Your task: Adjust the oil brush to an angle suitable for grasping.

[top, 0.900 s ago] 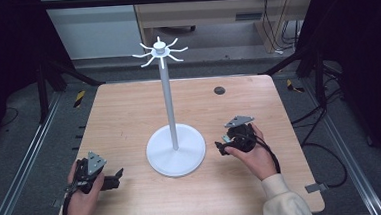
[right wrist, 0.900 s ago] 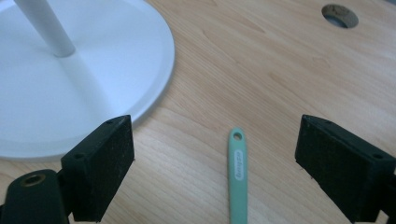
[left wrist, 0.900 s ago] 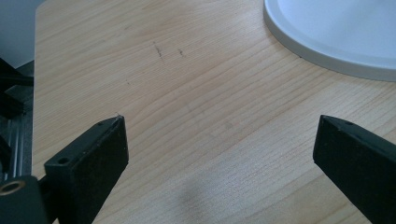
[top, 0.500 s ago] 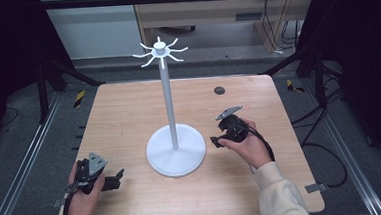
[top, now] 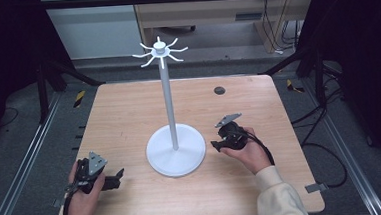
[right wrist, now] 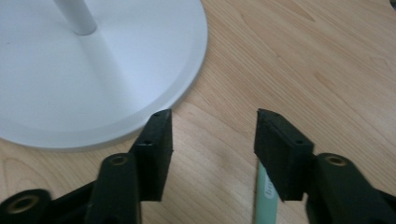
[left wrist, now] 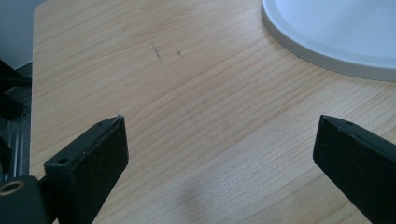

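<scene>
White metal stand (top: pixel 175 147), a round flat base with a tall pole topped by curved hooks, is placed mid-worktop (top: pixel 128 111). Since the earlier frames, the right tool (top: pixel 215 145) has been carried from beside the base's right rim closer in, its jaws about half parted over bare wood, nothing gripped. The left tool (top: pixel 118 176) is seen unmoved at the near left corner, jaws spread wide and empty. A small dark round disc (top: pixel 219 90) lies far right. A pale green strip (right wrist: pixel 266 196) with unreadable lettering is glimpsed under the right jaw.
</scene>
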### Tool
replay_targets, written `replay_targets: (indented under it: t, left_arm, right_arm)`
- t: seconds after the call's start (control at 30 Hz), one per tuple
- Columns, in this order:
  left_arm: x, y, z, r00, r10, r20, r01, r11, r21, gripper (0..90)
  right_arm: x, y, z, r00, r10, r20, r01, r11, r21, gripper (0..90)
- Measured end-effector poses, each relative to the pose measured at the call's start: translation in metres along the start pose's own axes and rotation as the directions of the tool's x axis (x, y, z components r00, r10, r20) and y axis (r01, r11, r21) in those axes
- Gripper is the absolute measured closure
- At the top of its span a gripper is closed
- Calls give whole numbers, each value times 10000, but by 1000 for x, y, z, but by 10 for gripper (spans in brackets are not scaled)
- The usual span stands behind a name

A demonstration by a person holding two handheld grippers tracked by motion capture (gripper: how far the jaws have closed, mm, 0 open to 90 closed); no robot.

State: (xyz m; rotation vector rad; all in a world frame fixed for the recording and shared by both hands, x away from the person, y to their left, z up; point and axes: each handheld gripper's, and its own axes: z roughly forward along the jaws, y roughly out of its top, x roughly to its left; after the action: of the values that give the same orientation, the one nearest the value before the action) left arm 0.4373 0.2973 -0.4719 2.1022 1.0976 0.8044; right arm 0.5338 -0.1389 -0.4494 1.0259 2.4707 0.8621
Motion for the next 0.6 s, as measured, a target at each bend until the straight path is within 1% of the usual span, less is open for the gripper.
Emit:
replay_targets:
  t: [0.03,0.07,0.1,0.13,0.17,0.2,0.23,0.27,0.33,0.37,0.4,0.47,0.6]
  left_arm:
    - [1,0,0,10000,-1,6,1,10000,9,29]
    - [1,0,0,10000,-1,6,1,10000,9,29]
    - [1,0,1,10000,-10,9,10,10000,3,29]
    - [1,0,1,10000,-8,16,8,10000,7,29]
    - [0,0,1,10000,1,18,-1,10000,19,29]
    - [0,0,1,10000,20,20,-20,10000,35,29]
    - [0,0,0,10000,23,19,-23,10000,28,29]
    - [0,0,0,10000,25,20,-25,10000,6,29]
    - [0,0,0,10000,37,24,-38,10000,24,29]
    - [0,0,0,10000,47,26,-47,10000,39,29]
    - [-1,0,0,10000,40,26,-40,10000,34,29]
    - [-1,0,0,10000,46,33,-46,10000,32,29]
    - [-1,0,1,10000,57,44,-57,10000,39,29]
  right_arm:
    - [1,1,0,10000,2,-89,-2,10000,-1,526]
    - [1,1,0,10000,2,-89,-2,10000,-1,526]
    - [1,1,0,9999,-58,-95,58,10000,-18,577]
    - [2,2,2,9999,-65,-146,66,10000,50,664]
    - [2,2,2,9999,-65,-146,66,10000,50,664]
    - [2,1,4,9999,-102,-136,105,9997,237,733]
    - [2,1,4,9999,-102,-136,105,9997,237,733]
    - [2,-1,6,9999,-93,-114,98,9989,466,781]
    - [2,-2,7,9999,-118,-63,121,9984,551,834]
    - [2,-2,7,9999,-118,-63,121,9984,551,834]
    - [0,-2,7,9999,-87,61,82,9977,675,877]
    - [-3,-3,8,9998,-83,170,70,9970,771,900]
    - [-7,-3,10,9996,-105,272,81,9960,895,900]
